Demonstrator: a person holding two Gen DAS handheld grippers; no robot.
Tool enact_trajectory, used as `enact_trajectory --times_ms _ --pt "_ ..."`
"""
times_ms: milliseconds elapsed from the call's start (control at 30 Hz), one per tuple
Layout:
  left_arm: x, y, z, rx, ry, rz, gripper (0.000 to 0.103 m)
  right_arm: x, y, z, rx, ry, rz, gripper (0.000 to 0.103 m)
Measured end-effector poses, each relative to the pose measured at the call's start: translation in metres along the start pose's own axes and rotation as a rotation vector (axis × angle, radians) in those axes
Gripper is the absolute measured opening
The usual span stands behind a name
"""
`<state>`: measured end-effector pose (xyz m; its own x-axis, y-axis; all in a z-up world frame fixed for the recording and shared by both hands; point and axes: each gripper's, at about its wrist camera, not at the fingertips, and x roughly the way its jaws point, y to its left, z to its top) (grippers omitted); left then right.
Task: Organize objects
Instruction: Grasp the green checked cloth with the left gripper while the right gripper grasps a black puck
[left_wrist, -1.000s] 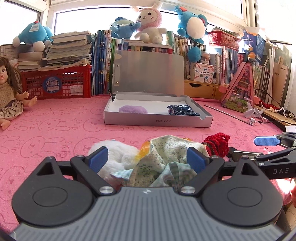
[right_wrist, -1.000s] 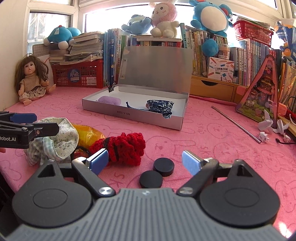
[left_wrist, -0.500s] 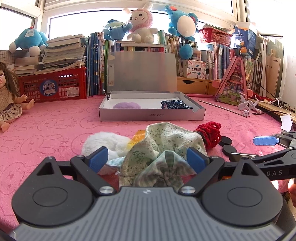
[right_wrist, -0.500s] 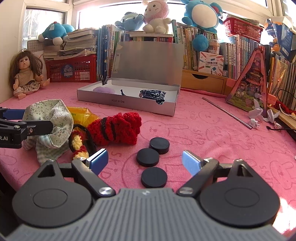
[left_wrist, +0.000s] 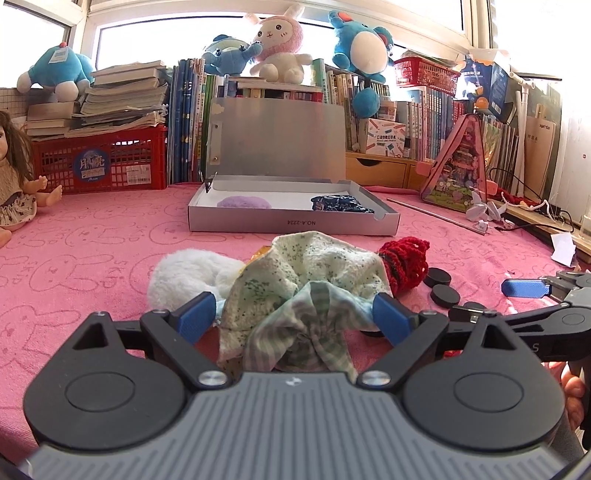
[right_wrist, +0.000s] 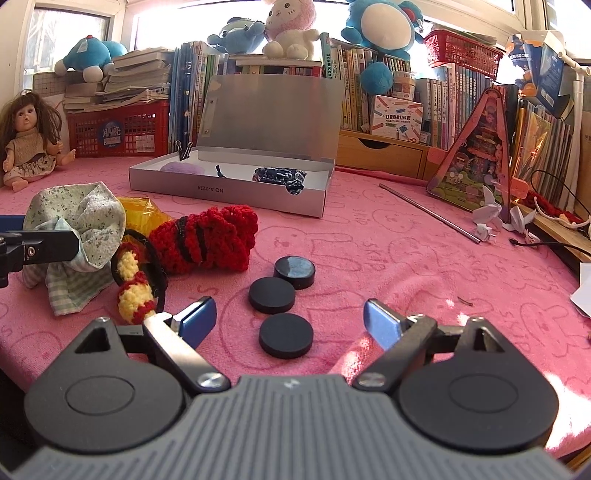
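Nearest my left gripper (left_wrist: 293, 319), between its spread blue pads, lies the green floral cloth (left_wrist: 306, 269), a crumpled bundle with a striped piece hanging below. The pads flank it and do not visibly pinch it, so I judge this gripper released. The cloth looks light, soft and limp; it should sag and trail when lifted, so I would close on the bunched centre, not a loose edge.

My right gripper (right_wrist: 290, 319) is likewise released, jaws wide, hovering over the pink tablecloth (right_wrist: 406, 258). Directly ahead of it, between the fingers' lines, sit three black discs (right_wrist: 272, 295). They look rigid, smooth and low, likely to slip from a shallow grip; I would take one across its rim.

Just beyond, to the left, the yellow-and-red crochet piece (right_wrist: 135, 291) on a dark loop touches the red knitted item (right_wrist: 207, 240), both soft and stretchy, easy to snag. An orange plastic wrapper (right_wrist: 138, 208) shows behind the cloth. In the left view a white fluffy item (left_wrist: 184, 273) lies against the cloth's left side.

Farther off, well apart from both grippers, the open grey box (right_wrist: 229, 192) stands with lid raised; it holds a purple pad (left_wrist: 243, 202) and a dark blue patterned bundle (right_wrist: 279, 175). I judge it the destination.
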<state>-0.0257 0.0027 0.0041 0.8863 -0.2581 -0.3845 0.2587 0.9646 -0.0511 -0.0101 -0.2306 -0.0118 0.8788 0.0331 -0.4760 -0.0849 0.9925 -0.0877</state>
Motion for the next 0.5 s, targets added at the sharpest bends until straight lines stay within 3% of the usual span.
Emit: enact_trajectory --times_ms 133,367,500 --pt "0.000 -0.002 -0.004 0.012 0.001 -0.004 0.094 -0.001 -0.001 -0.003 -0.003 0.004 -0.002 0.091" --pt "-0.007 -0.002 -0.005 -0.004 -0.039 -0.075 0.094 -0.008 -0.007 -0.005 0.030 -0.029 -0.010 0.085" --pt "0.000 -0.006 -0.007 0.027 -0.001 -0.016 0.094 -0.010 -0.009 -0.003 0.038 -0.044 -0.022 0.082"
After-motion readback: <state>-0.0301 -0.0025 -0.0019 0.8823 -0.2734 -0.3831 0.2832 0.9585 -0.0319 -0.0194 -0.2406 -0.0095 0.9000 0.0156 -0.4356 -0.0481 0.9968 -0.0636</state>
